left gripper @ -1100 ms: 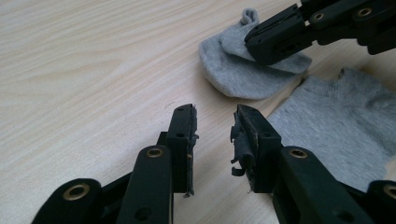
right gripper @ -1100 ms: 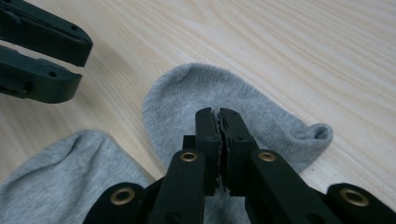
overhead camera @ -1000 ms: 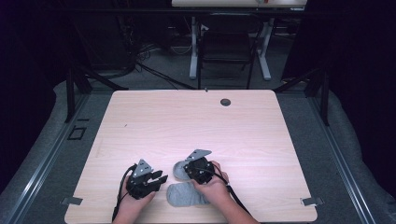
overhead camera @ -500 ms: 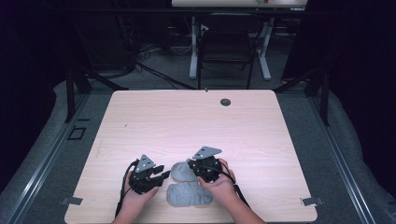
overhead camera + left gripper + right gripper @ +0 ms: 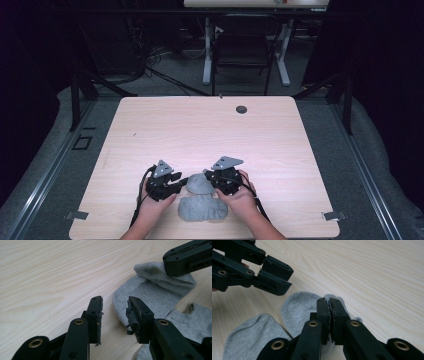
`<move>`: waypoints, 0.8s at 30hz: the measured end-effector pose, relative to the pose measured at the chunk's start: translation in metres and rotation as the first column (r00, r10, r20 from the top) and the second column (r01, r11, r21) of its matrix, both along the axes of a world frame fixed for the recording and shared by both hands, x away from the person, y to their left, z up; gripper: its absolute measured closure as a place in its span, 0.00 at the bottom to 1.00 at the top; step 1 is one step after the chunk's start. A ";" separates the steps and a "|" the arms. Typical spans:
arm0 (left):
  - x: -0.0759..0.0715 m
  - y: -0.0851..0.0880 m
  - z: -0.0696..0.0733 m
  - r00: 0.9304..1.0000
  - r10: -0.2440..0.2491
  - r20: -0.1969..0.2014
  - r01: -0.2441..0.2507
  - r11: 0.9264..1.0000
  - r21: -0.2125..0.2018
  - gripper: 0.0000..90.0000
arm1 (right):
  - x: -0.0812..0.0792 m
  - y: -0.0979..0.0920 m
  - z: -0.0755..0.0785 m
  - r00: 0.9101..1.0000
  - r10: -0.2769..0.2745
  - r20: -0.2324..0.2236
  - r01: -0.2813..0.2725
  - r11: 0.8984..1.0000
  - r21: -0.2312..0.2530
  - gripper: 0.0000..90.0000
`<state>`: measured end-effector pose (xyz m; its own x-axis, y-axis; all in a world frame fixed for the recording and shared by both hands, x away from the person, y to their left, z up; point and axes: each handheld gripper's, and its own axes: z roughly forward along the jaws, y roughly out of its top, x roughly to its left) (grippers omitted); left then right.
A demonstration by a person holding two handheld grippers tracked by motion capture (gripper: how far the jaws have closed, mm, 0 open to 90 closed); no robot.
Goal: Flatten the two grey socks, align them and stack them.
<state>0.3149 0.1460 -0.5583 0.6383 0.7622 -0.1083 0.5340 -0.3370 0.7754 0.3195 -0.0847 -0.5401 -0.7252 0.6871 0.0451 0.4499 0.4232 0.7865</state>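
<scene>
Two grey socks lie near the table's front edge. The upper sock [image 5: 199, 184] [image 5: 152, 290] [image 5: 298, 307] has a raised fold, and my right gripper [image 5: 209, 177] [image 5: 329, 302] is shut on that fold. The lower sock [image 5: 202, 208] [image 5: 195, 315] [image 5: 247, 336] lies flat, closer to the person. My left gripper [image 5: 181, 181] [image 5: 114, 308] is open just left of the upper sock, its right jaw over the sock's edge and nothing between the jaws. Each gripper view also shows the other gripper's jaws close by.
A small black round disc [image 5: 241, 109] sits in the wooden table [image 5: 210, 130] near its far edge. Beyond the table stand a dark chair [image 5: 242, 55] and white desk legs [image 5: 206, 50]. Metal brackets [image 5: 334, 216] sit at the front corners.
My right gripper has drawn one sock away from the person, off the other, so the single grey lump now shows as two socks. My left gripper has shifted slightly right toward it.
</scene>
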 end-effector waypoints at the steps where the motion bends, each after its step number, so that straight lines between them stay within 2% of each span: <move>1: 0.001 -0.002 -0.001 1.000 0.002 -0.003 -0.002 1.000 -0.001 0.71 | 0.000 0.000 0.000 1.000 0.000 0.001 0.000 1.000 0.004 0.97; 8: 0.006 -0.012 -0.008 1.000 0.002 -0.025 -0.001 1.000 0.027 0.74 | -0.001 0.001 0.000 1.000 0.001 0.006 -0.001 1.000 0.010 0.97; 9: 0.007 -0.012 -0.009 1.000 0.001 -0.030 0.000 0.999 0.033 0.76 | -0.001 0.001 0.000 1.000 -0.002 0.005 0.002 1.000 0.012 0.97; 10: 0.007 -0.013 -0.009 0.999 0.001 -0.033 0.000 0.999 0.041 0.83 | -0.001 0.001 0.000 1.000 0.000 0.006 0.000 1.000 0.010 0.97; 11: 0.007 -0.013 -0.010 0.999 0.005 -0.034 -0.003 0.999 0.052 0.83 | -0.001 0.001 0.000 1.000 0.000 0.006 0.000 1.000 0.010 0.97; 15: 0.007 -0.012 -0.011 0.999 0.000 -0.039 0.003 0.997 0.074 0.96 | -0.001 0.000 0.001 1.000 0.003 0.009 -0.003 1.000 0.012 0.97; 23: 0.002 -0.005 -0.012 0.999 0.023 -0.025 -0.021 0.996 0.091 0.98 | -0.001 -0.007 0.003 0.999 0.016 0.029 -0.016 1.000 -0.020 0.97; 24: 0.002 -0.004 -0.012 0.999 0.029 -0.028 -0.026 0.996 0.087 0.98 | -0.001 -0.008 0.003 0.999 0.013 0.032 -0.012 1.000 -0.011 0.97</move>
<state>0.3165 0.1419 -0.5706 0.6146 0.7866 -0.0592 0.5658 -0.3873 0.7279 0.3182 -0.0928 -0.5371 -0.7346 0.6783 0.0143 0.4193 0.4373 0.7956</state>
